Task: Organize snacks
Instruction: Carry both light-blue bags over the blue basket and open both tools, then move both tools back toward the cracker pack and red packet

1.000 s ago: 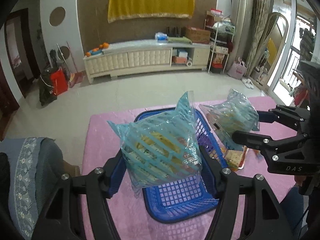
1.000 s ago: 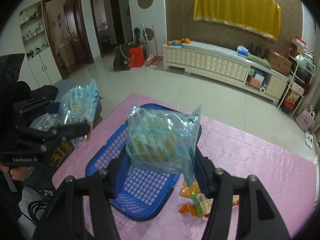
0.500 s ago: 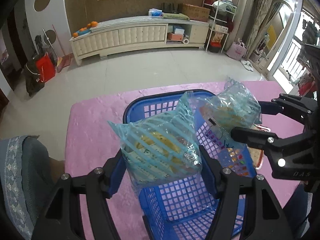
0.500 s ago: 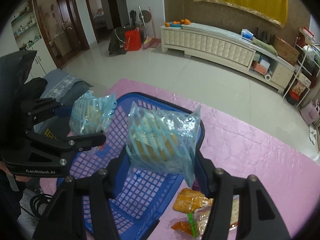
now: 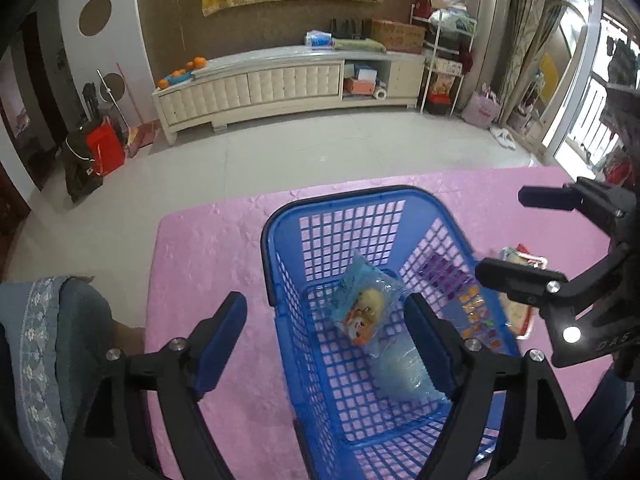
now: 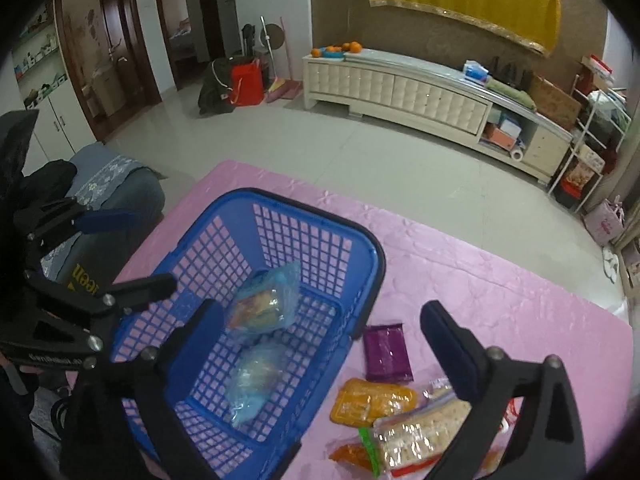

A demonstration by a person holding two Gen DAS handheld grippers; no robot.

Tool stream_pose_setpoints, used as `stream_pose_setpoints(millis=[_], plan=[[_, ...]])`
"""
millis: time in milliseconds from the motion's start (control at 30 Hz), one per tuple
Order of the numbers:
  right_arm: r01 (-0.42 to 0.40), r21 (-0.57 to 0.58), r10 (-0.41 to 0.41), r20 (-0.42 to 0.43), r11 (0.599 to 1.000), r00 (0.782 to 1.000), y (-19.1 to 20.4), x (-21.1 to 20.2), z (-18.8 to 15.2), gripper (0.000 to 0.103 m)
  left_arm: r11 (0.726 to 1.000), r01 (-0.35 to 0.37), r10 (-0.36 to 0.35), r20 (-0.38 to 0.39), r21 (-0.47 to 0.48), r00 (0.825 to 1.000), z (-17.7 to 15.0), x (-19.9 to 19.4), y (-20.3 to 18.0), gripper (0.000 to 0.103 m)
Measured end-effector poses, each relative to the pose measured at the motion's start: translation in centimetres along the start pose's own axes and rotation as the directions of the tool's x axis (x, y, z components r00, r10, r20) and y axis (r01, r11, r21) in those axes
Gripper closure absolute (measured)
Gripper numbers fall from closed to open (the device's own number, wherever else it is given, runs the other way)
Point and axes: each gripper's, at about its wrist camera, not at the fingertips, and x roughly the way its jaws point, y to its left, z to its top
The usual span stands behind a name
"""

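Snacks still loose, an orange packet point(image 6: 372, 403), a purple packet point(image 6: 387, 353) and a clear cracker pack point(image 6: 420, 434), lie on the pink desk point(image 6: 480, 292) right of the blue lattice plastic basket point(image 6: 372, 256), directly below the right gripper point(image 6: 320, 356); two blue bags point(image 5: 366, 312) lie inside. Both grippers, left gripper point(image 5: 326, 344) too, have just spread, empty.

1. Left gripper point(image 5: 326, 334): jaws just opened, nothing between them now; earlier clamped a blue snack bag.
2. Right gripper point(image 6: 324, 332): same, jaws just opened wide, empty.
3. Both blue snack bags point(image 5: 366, 306) now lie inside blue basket point(image 5: 340, 204), one partly atop the other point(image 6: 252, 380).
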Motion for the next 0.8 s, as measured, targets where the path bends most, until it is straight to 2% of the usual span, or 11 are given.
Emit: stream_pose_setpoints(millis=[533,800], plan=[[0.030,0.073,-0.033,0.032,0.997,0.999,0.7,-8.8,-2.8,0.001,0.999,-0.010,0.007,0.082,0.040,0.997,-2.5,-8.4,-3.5,0.024],[0.028,0.086,-0.034,0.065,0.996,0.997,0.7,-13.1,-4.8,0.001,0.998,-0.014,0.007,0.122,0.058,0.993,-3.6,-12.3,-7.3,0.024]])
